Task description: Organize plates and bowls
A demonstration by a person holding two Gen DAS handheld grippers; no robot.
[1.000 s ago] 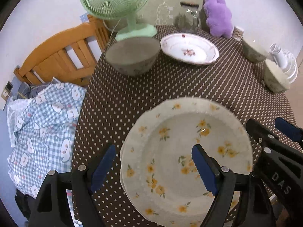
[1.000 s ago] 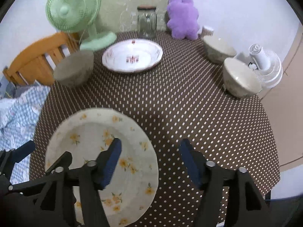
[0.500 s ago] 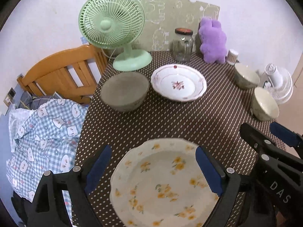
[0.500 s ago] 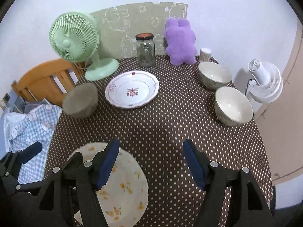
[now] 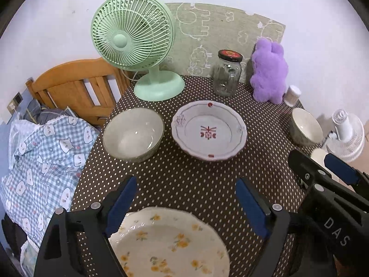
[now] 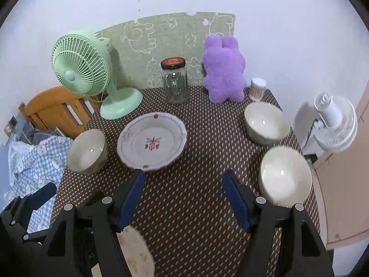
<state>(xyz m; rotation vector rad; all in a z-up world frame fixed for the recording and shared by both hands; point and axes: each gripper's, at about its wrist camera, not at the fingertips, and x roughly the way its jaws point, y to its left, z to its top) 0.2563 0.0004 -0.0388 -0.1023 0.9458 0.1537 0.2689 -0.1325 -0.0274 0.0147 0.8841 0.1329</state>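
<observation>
A yellow-flowered plate (image 5: 170, 242) lies at the near edge of the dotted brown table (image 5: 198, 184). My left gripper (image 5: 184, 181) hangs above it with nothing between its pads; its wide jaws are closing slightly. My right gripper (image 6: 184, 172) stands open and empty over bare cloth beside it. Farther back a deep red-patterned plate (image 5: 208, 131) sits mid-table, with a grey bowl (image 5: 133, 136) to its left. Two pale bowls (image 6: 266, 122) (image 6: 284, 175) stand along the right side.
At the back stand a green fan (image 5: 133, 32), a glass jar (image 5: 227, 73), a purple plush toy (image 5: 268, 69) and a small toothpick tub (image 6: 257, 88). A wooden chair (image 5: 76, 85) and checked cloth (image 5: 41, 152) lie left. A white fan (image 6: 334, 124) stands off the table's right edge.
Both grippers have risen and drawn back from the yellow-flowered plate, which has slid toward the bottom of both views. More of the table and the back wall shows now.
</observation>
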